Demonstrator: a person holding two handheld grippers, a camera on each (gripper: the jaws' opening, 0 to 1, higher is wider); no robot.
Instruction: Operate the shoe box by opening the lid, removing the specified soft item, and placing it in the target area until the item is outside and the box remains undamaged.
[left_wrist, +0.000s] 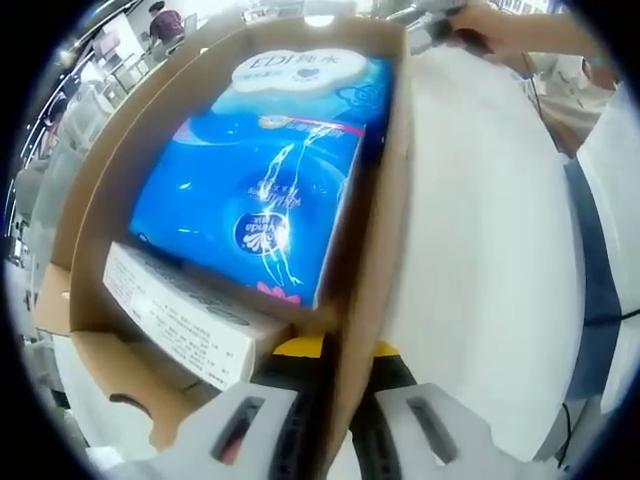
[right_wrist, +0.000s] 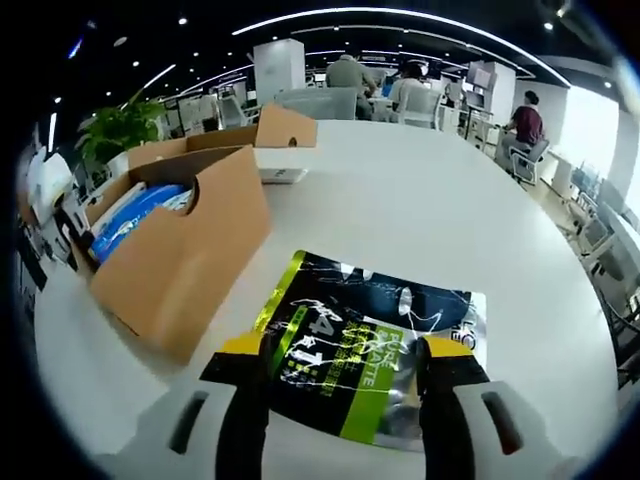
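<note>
Our left gripper (left_wrist: 333, 395) fingers pinch the shoe box (left_wrist: 385, 240) side wall between them. Inside the box we see a blue tissue pack (left_wrist: 260, 195) lying over a white carton (left_wrist: 185, 315). Our right gripper (right_wrist: 342, 385) fingers are spread on either side of a black-and-green pouch (right_wrist: 365, 340), which lies flat on the white table (right_wrist: 420, 210), near its closest edge, beside the open box.

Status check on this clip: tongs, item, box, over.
Left tongs straddle shoe box wall. Right tongs open around black-green pouch, lying on table outside box. Blue pack inside.
</note>
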